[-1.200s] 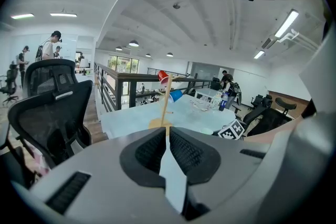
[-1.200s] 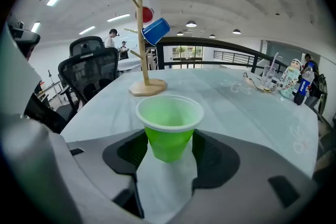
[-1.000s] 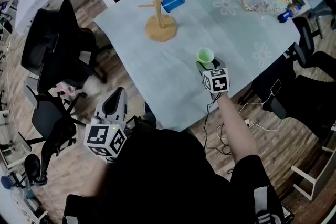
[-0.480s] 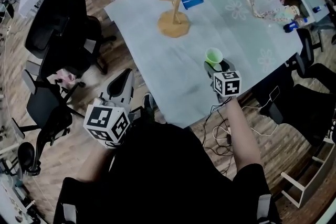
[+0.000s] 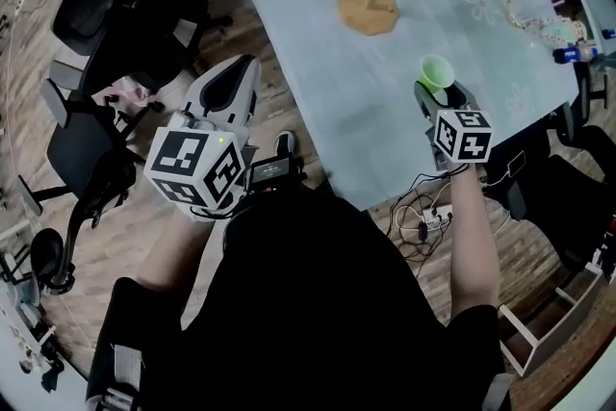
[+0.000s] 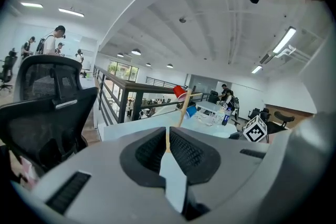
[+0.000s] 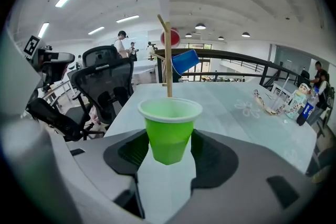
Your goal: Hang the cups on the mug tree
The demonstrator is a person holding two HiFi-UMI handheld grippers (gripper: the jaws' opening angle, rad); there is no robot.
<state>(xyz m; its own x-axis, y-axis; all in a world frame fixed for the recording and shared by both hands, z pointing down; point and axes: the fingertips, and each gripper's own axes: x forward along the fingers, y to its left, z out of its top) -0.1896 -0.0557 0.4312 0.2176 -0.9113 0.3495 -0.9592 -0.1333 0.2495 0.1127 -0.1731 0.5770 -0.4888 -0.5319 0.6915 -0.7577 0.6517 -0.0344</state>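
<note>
Textured dark fingers (image 7: 127,153) of the right gripper (image 7: 169,150) clamp a tapered green cup (image 7: 169,128).

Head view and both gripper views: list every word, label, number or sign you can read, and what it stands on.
No legible words or numbers in any view.
Left marker cube and right marker cube: black-and-white square patterns only, no letters.
Bottle label: too small to read.
Patterned strap: print too blurred to read.
</note>
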